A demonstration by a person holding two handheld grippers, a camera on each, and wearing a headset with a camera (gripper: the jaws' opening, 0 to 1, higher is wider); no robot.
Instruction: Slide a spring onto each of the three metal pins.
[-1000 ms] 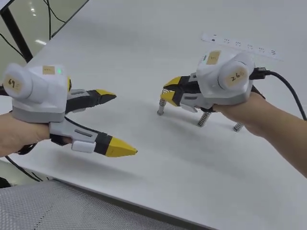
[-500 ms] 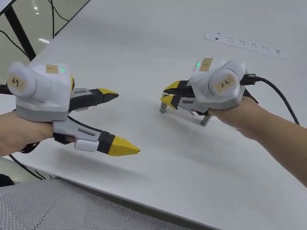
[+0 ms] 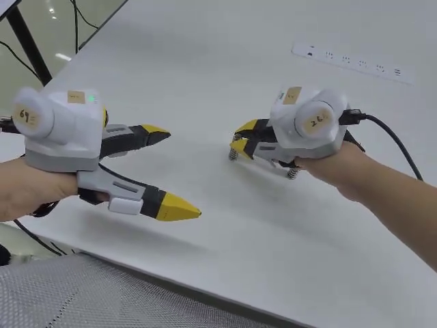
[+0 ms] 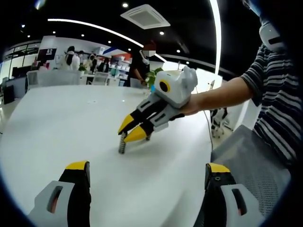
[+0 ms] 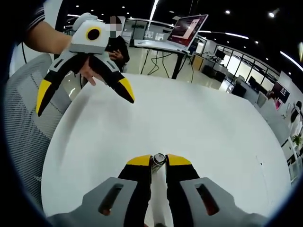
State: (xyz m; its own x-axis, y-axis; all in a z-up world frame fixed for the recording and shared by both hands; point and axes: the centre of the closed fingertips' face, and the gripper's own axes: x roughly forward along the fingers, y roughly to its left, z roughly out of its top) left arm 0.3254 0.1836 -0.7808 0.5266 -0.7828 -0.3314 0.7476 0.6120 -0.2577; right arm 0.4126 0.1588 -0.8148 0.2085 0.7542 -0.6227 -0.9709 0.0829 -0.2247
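The right gripper (image 3: pixel 240 137) pinches a spring (image 5: pixel 158 161) standing on the worktop (image 3: pixel 205 68) between its narrowed jaws, while the left gripper (image 3: pixel 179 172) hangs apart, jaws spread wide.

My right gripper (image 3: pixel 241 136) has come down toward the surface (image 3: pixel 273 239) and its jaws have narrowed. The spring (image 3: pixel 233 155) that stood just under its tips a second ago now has its top caught between them. The third spring, earlier showing behind the gripper, is now covered by my hand (image 3: pixel 328 164).

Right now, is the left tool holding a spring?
No, in the left gripper view the left tool has its jaws wide apart with nothing between them.
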